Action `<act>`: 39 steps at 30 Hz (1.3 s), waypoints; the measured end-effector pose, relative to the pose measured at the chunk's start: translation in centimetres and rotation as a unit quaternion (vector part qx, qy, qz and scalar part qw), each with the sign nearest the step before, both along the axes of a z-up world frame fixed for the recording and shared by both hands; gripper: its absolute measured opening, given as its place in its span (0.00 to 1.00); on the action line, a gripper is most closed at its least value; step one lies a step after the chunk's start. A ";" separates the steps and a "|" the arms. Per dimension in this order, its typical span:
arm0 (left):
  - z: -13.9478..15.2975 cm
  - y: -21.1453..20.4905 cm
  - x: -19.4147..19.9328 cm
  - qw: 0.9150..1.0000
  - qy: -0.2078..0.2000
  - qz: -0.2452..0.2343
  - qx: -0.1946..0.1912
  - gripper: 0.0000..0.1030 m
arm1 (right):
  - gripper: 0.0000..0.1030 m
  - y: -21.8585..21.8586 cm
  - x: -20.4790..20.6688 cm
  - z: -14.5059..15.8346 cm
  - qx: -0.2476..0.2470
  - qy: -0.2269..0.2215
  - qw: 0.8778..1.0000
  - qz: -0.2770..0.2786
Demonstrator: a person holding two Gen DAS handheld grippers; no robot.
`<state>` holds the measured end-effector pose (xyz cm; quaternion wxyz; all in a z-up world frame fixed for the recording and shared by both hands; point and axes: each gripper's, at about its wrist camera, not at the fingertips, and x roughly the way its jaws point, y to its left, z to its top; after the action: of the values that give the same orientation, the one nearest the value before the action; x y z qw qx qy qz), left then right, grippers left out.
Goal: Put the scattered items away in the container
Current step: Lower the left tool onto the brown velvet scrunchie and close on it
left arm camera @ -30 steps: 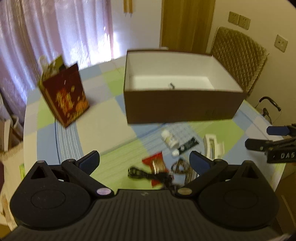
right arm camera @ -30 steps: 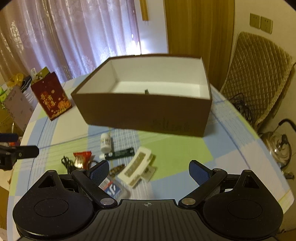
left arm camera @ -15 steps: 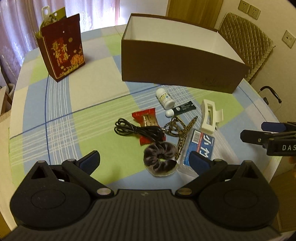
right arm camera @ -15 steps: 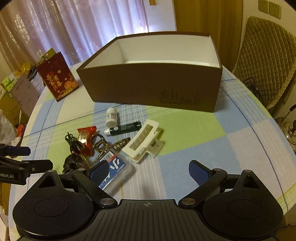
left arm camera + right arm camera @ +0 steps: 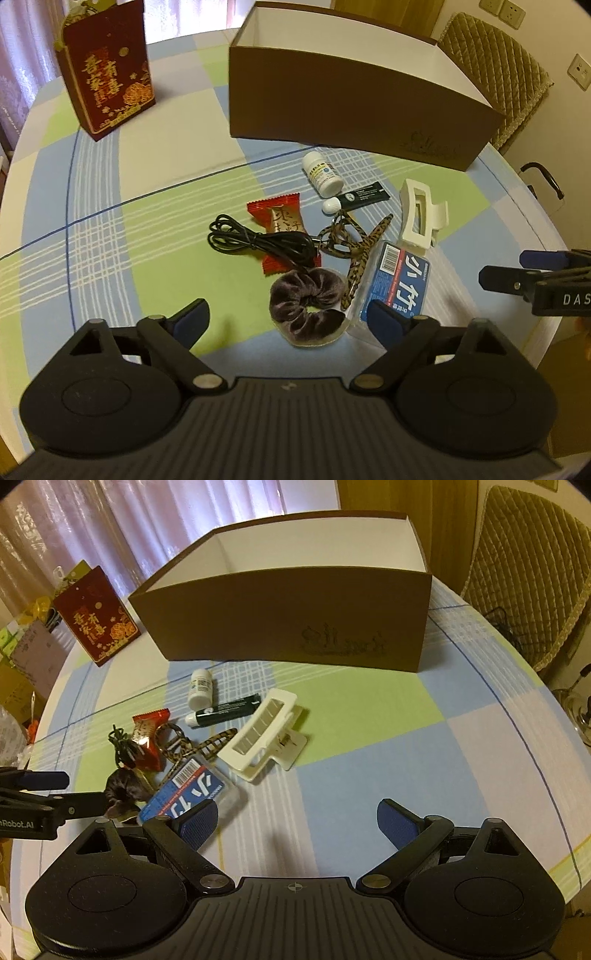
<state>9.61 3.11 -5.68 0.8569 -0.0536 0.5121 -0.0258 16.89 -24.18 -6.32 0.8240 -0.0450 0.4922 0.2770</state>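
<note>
Both grippers hover over the counter (image 5: 110, 206) with fingers spread wide and nothing between them: left gripper (image 5: 288, 317) just short of the purple scrunchie (image 5: 308, 295), right gripper (image 5: 297, 821) near the blue-labelled packet (image 5: 188, 794). Scattered items lie clustered in front of the brown box (image 5: 351, 96), none inside as far as visible: white bottle (image 5: 323, 173), dark tube (image 5: 356, 197), white claw clip (image 5: 419, 214), red candy wrapper (image 5: 282, 225), black cable (image 5: 255, 243), leopard-print clips (image 5: 354, 243). Red gift bag (image 5: 107, 66) stands upright left of the box, well apart.
</note>
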 end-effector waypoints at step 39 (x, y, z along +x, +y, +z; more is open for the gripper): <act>-1.5 3.4 -2.4 0.998 0.032 0.007 -0.056 0.65 | 0.95 0.6 2.1 -1.8 -0.022 0.025 0.999 0.006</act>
<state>7.25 6.55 -7.22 0.8359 -0.1062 0.5364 -0.0471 18.96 -23.56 -8.11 0.8084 -0.0590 0.5188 0.2717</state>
